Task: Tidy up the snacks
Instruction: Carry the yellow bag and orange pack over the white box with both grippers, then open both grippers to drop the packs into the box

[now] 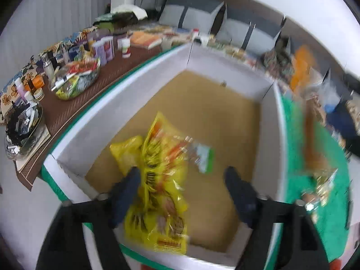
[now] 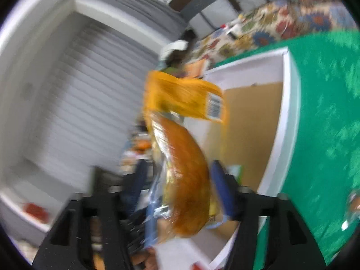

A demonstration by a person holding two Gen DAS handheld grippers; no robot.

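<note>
A white box (image 1: 227, 66) with a brown cardboard floor sits on a green cloth (image 1: 292, 117). Inside it lie a yellow snack bag (image 1: 162, 180), a plain yellow packet (image 1: 126, 150) and a small green-and-white packet (image 1: 204, 157). My left gripper (image 1: 183, 180) hangs open over the box, its left finger in front of the yellow bag and its right finger clear of it. My right gripper (image 2: 180, 182) is beside the box (image 2: 247, 72) with its jaws wide. A blurred orange bag holding a brown bun (image 2: 186, 180) stands between its fingers and looks loose.
Left of the box, a brown mat (image 1: 67, 112) carries bottles, small boxes, a clear bowl of packets (image 1: 76, 78) and a bowl of dark items (image 1: 22, 130). A flowered cloth (image 2: 258, 33) lies beyond the box. Grey chairs (image 1: 225, 22) stand at the back.
</note>
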